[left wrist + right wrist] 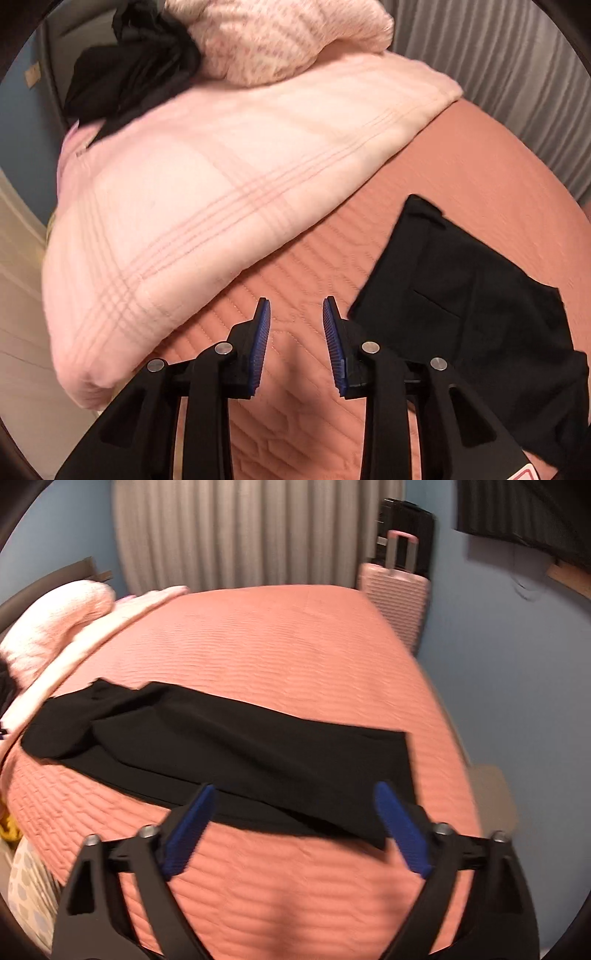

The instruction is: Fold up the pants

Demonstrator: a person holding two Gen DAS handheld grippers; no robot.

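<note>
Salmon bedspread (280, 635): quilted cover across the whole bed; we work on top of it.
Pale pink blanket (177, 206): folded bulk with plaid lines, lying at the left of the bed, a fluffier pink throw (280, 33) piled on it.
Black pants (221, 746): we see them laid out long and mostly flat across the bedspread, one leg stacked on the other as far as we can tell, hem end toward the right, the wider end rumpled at the left near the blanket.
Pink suitcase (397, 598): standing off the far corner of the bed, well apart from the pants.
Dark garment (129, 70): a crumpled black heap on the blanket.
Right gripper (295, 830): jaws spread wide, empty, hovering at the near edge of the pants.
Left gripper (297, 321): jaws apart, empty, over bare bedspread just beside the waist end.
Progress: we judge the lengthwise fold done; crosswise folds remain.
</note>
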